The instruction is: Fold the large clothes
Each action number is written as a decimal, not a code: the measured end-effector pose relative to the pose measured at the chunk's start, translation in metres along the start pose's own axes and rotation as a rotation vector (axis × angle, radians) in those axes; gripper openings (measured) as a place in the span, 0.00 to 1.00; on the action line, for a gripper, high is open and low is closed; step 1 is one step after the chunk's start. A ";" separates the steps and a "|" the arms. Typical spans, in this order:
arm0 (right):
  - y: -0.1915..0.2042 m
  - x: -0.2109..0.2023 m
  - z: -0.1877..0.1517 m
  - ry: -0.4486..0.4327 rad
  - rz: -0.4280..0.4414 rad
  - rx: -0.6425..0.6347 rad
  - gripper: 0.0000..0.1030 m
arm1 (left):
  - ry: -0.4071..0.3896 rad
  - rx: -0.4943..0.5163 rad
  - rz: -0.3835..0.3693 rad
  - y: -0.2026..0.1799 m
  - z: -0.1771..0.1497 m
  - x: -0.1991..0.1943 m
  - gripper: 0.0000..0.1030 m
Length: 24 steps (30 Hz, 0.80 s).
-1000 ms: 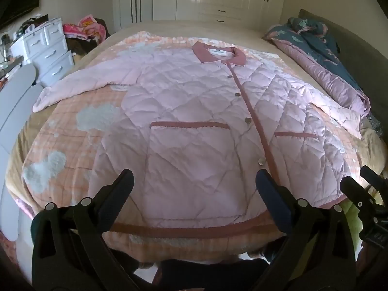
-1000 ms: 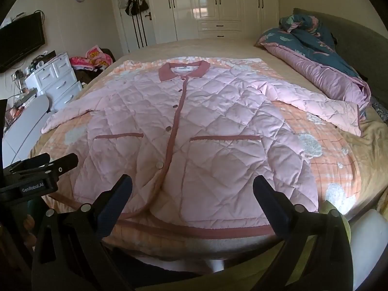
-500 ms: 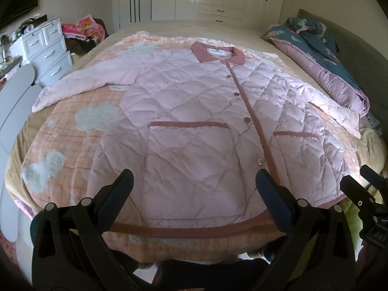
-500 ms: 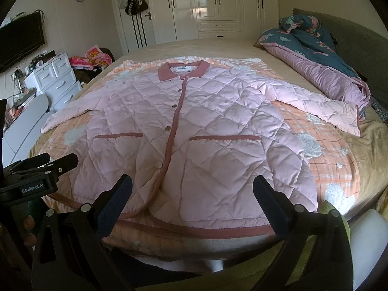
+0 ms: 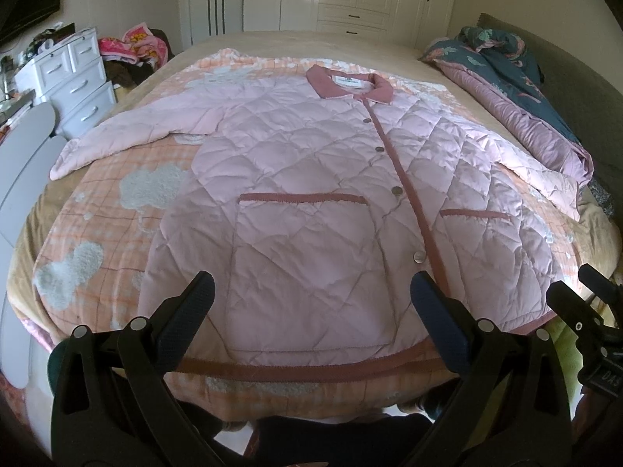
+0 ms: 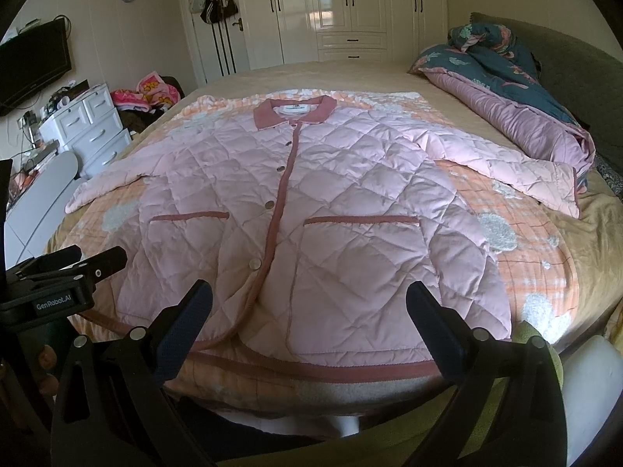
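Counting one pink jacket (image 5: 319, 210) spread flat: two pockets, four buttons; our left gripper (image 5: 311, 303) and right gripper (image 6: 309, 303) both gape, empty.

— The jacket (image 5: 311, 202)?
— Quilted pink cloth with a faint sheen, puffy, edged in matt rose trim; its buttons (image 5: 396, 190) look like shiny metal.
— And under it?
— A soft blanket (image 5: 117, 210) with fuzzy patches. The wardrobe (image 6: 350, 11) is glossy white; each claw pad (image 6: 183, 330) is textured, matt.
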State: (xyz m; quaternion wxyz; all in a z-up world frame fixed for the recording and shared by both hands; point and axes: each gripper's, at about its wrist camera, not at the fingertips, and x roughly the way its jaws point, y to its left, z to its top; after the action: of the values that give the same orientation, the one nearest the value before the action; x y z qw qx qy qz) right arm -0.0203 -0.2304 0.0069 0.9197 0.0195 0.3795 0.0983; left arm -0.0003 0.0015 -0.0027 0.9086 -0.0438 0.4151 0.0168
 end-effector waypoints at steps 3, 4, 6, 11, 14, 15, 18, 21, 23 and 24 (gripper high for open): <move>-0.001 0.002 -0.003 0.004 -0.001 0.002 0.96 | 0.000 0.000 -0.001 0.000 0.000 0.001 0.91; -0.001 0.002 -0.003 0.003 -0.001 0.003 0.96 | 0.003 0.002 -0.001 0.000 0.000 0.000 0.91; -0.001 0.002 -0.003 0.004 0.001 0.004 0.96 | 0.003 0.003 -0.002 -0.001 0.000 0.000 0.91; -0.001 0.004 -0.003 0.009 0.004 0.000 0.96 | 0.016 0.010 -0.005 -0.004 0.000 0.006 0.91; -0.002 0.006 -0.002 0.011 0.007 -0.001 0.96 | 0.019 0.010 -0.004 -0.006 0.001 0.009 0.91; -0.002 0.007 -0.002 0.011 0.007 -0.001 0.96 | 0.020 0.009 -0.006 -0.006 0.001 0.009 0.91; -0.003 0.008 -0.002 0.015 0.008 0.003 0.96 | 0.022 0.011 -0.009 -0.007 0.002 0.012 0.91; -0.004 0.011 0.000 0.022 0.007 0.004 0.96 | 0.026 0.011 -0.013 -0.009 0.004 0.014 0.91; -0.006 0.013 0.003 0.025 0.008 0.003 0.96 | 0.030 0.013 -0.011 -0.009 0.004 0.015 0.91; -0.006 0.013 0.003 0.024 0.007 0.001 0.96 | 0.031 0.010 -0.013 -0.009 0.005 0.015 0.91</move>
State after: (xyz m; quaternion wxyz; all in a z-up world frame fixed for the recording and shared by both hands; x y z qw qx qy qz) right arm -0.0082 -0.2334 -0.0011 0.9147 0.0202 0.3906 0.1015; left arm 0.0137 -0.0073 -0.0107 0.9023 -0.0422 0.4290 0.0080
